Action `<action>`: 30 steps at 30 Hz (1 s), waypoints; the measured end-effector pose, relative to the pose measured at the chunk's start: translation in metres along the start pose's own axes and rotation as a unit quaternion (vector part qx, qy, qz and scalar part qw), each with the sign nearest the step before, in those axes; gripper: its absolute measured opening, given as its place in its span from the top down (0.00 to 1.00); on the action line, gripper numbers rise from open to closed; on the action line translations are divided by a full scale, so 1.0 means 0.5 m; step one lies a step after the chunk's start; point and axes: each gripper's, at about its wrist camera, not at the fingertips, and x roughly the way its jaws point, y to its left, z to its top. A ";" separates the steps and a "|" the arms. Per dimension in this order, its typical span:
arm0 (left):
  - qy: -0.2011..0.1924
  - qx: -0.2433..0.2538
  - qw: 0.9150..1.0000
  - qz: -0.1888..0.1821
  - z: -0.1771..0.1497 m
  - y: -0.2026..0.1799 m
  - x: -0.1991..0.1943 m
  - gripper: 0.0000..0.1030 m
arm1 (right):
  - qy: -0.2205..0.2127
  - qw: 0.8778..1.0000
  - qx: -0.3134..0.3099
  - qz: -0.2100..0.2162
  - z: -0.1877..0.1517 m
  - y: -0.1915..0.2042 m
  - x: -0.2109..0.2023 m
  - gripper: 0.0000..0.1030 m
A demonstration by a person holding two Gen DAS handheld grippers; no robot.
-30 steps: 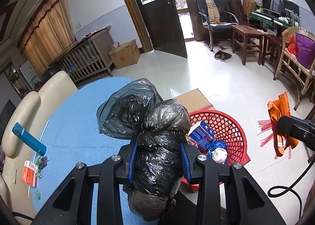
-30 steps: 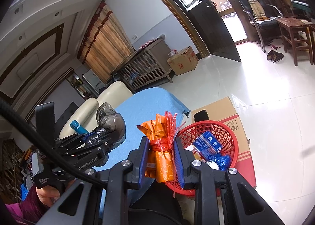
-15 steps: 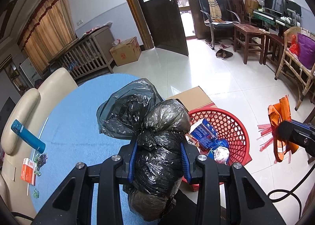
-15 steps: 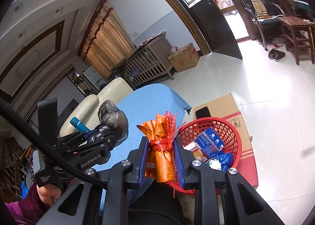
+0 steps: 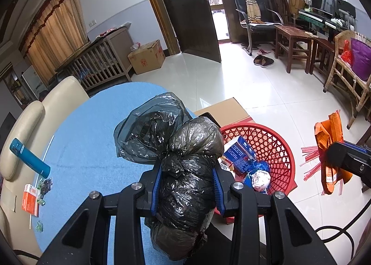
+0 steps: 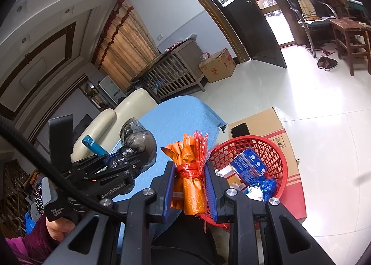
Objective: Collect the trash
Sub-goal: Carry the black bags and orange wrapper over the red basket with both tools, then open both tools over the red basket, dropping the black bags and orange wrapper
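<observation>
My left gripper (image 5: 186, 183) is shut on a knotted black trash bag (image 5: 187, 172) and holds it above the blue table (image 5: 88, 149), near its right edge. My right gripper (image 6: 189, 186) is shut on an orange bundle tied with red string (image 6: 191, 183); it also shows in the left wrist view (image 5: 329, 153). A red plastic basket (image 5: 278, 144) stands to the right of the table and holds a blue box (image 5: 240, 153), crumpled foil and blue wrappers. The left gripper with its bag appears at the left of the right wrist view (image 6: 129, 149).
A blue tube (image 5: 29, 158), a small orange box (image 5: 30, 199) and green candy wrappers (image 5: 45, 185) lie at the table's left. A cardboard box (image 5: 225, 110) sits under the basket. A cream sofa (image 5: 27, 116) stands behind the table. Chairs and wooden stools stand far right.
Both grippers keep their loads. The orange bundle has drifted slightly closer to the basket; the left gripper has barely moved.
</observation>
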 end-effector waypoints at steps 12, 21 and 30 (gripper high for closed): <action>0.006 0.000 1.000 -0.003 0.001 -0.003 0.016 0.62 | 0.001 1.000 0.001 -0.003 -0.005 -0.013 0.020 0.73; -0.001 0.005 1.000 -0.013 0.004 0.003 0.024 0.62 | -0.004 1.000 0.006 -0.009 -0.001 -0.016 0.027 0.73; -0.002 0.012 0.999 -0.033 0.013 0.002 0.045 0.61 | -0.006 1.000 0.002 -0.030 0.009 -0.032 0.058 0.73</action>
